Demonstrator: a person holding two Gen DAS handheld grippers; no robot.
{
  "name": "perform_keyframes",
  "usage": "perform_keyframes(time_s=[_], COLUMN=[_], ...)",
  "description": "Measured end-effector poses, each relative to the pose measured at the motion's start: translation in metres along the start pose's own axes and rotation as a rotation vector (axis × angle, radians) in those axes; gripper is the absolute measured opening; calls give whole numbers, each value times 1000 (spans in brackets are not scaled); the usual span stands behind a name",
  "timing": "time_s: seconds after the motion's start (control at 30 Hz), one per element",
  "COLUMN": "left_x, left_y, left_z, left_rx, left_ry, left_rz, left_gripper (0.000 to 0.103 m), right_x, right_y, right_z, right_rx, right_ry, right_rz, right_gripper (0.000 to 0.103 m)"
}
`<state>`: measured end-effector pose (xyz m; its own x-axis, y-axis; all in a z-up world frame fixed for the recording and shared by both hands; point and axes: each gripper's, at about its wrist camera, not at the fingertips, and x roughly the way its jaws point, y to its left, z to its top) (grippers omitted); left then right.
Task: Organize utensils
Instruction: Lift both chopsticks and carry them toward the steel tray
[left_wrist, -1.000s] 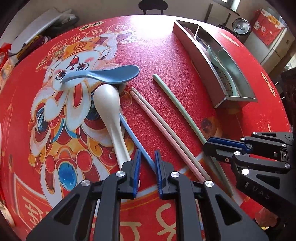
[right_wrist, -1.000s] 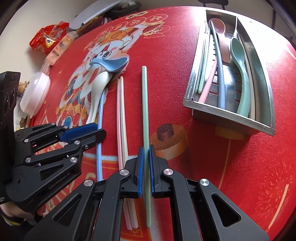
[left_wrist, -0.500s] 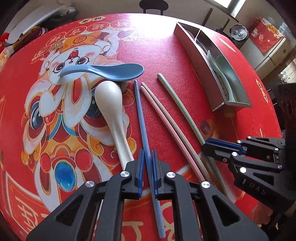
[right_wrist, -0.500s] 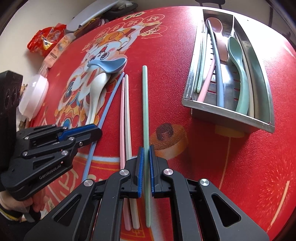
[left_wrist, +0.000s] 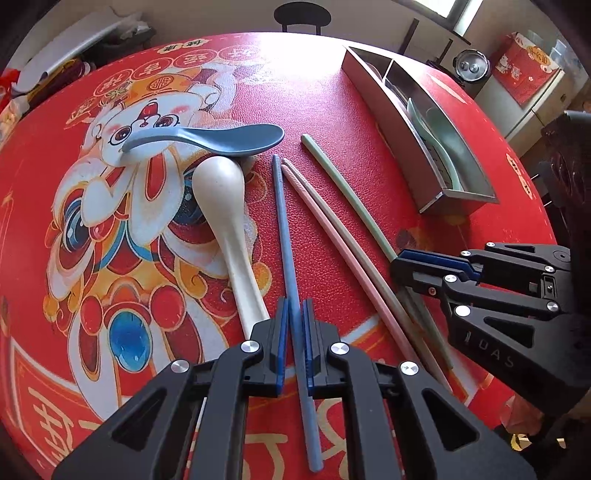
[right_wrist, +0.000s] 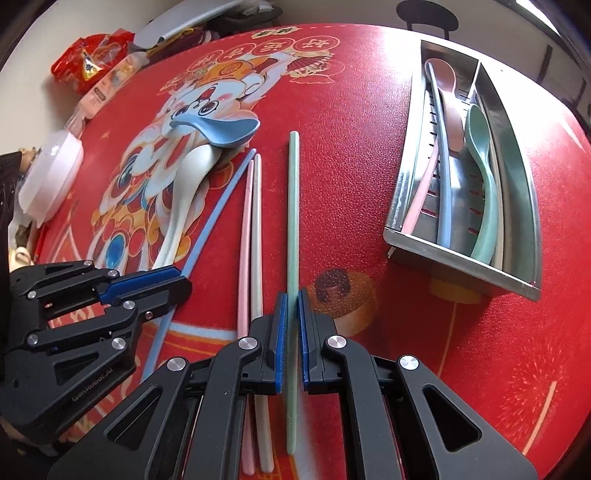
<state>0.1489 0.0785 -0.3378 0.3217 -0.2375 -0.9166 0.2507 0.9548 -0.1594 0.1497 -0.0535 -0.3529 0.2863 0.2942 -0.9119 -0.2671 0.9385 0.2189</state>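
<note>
While the steel tray (right_wrist: 461, 264) already holds spoons and chopsticks, plenty waits left of it: the left gripper (left_wrist: 294, 341) pinches the blue chopstick (left_wrist: 281, 206), and the right gripper (right_wrist: 290, 326) clamps the green chopstick (right_wrist: 293, 206). Pink chopstick (right_wrist: 244, 236), white chopstick (right_wrist: 255, 229), blue spoon (right_wrist: 225, 129) and white spoon (right_wrist: 186, 184) are untouched.

Open red surface (right_wrist: 369, 177) lies between your green chopstick (right_wrist: 292, 206) and the steel tray (right_wrist: 402, 192); pink and beige chopsticks (right_wrist: 251, 221) crowd its left side
</note>
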Motion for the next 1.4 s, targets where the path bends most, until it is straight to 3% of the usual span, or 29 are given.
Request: perform_keyframes(time_s=[0.17,0.63,1.4], left_x=[-3,-44,-70], left_y=[8,19,31], left_z=[2,16,36], left_rx=[-28,-97,-167], left_ry=[9,-70,-137], left_rz=[-50,-115,-158], left_gripper=[6,6,6], right_x=[0,-38,-88], right_y=[0,-24,-38], right_z=[3,2,29], right_rx=[-10,139,176], right_ry=[14,-72,-245], right_rz=[-4,148,162], right_gripper=[6,6,6])
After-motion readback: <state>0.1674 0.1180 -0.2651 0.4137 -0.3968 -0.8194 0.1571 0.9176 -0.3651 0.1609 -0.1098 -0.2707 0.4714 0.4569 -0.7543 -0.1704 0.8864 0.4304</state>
